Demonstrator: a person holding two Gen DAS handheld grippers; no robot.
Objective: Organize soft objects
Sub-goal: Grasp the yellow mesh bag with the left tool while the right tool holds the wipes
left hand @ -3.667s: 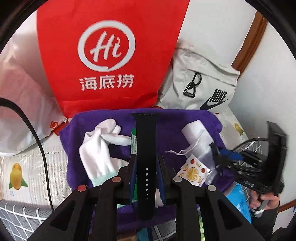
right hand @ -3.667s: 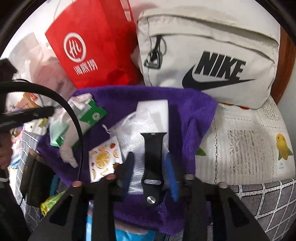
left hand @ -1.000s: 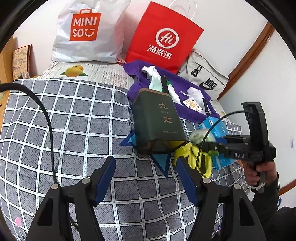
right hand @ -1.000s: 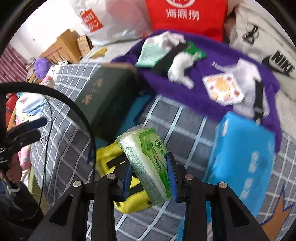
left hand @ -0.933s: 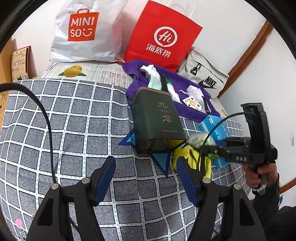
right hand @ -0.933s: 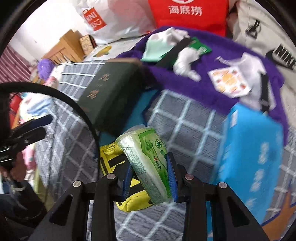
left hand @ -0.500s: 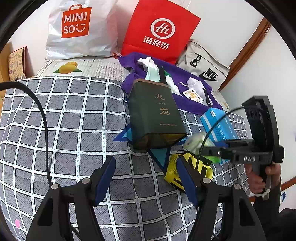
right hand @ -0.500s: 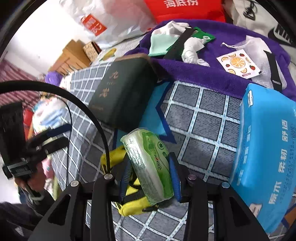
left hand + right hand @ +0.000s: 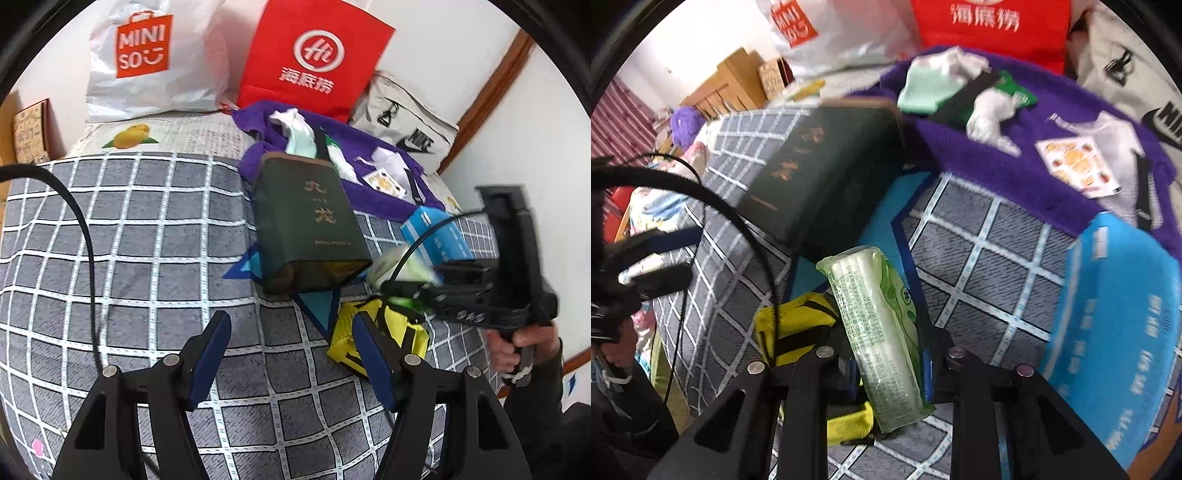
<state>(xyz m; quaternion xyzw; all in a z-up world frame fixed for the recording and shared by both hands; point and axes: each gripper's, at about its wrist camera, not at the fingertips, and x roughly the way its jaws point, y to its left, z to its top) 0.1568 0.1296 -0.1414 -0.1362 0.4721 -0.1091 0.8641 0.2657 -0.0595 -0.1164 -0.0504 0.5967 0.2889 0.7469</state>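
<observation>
My right gripper (image 9: 886,354) is shut on a green-and-white tissue pack (image 9: 879,325) and holds it above a yellow pouch (image 9: 792,325) on the grey checked bedcover (image 9: 979,266). In the left wrist view the right gripper (image 9: 402,286) holds the blurred tissue pack (image 9: 395,266) just over the yellow pouch (image 9: 373,336). My left gripper (image 9: 291,354) is open and empty above the bedcover (image 9: 147,240), in front of a dark green box (image 9: 314,229). A purple towel (image 9: 1045,155) behind holds white gloves (image 9: 990,114), a fruit-print sachet (image 9: 1078,166) and a black strap (image 9: 1145,192).
A blue tissue pack (image 9: 1119,332) lies right of the pouch; it also shows in the left wrist view (image 9: 436,232). A red paper bag (image 9: 314,59), a white Miniso bag (image 9: 147,59) and a grey Nike bag (image 9: 406,125) stand against the wall. A black cable (image 9: 85,251) crosses the left.
My right gripper has carried the tissue pack lower and closer over the yellow pouch. My left gripper has edged forward toward the dark green box and stays open.
</observation>
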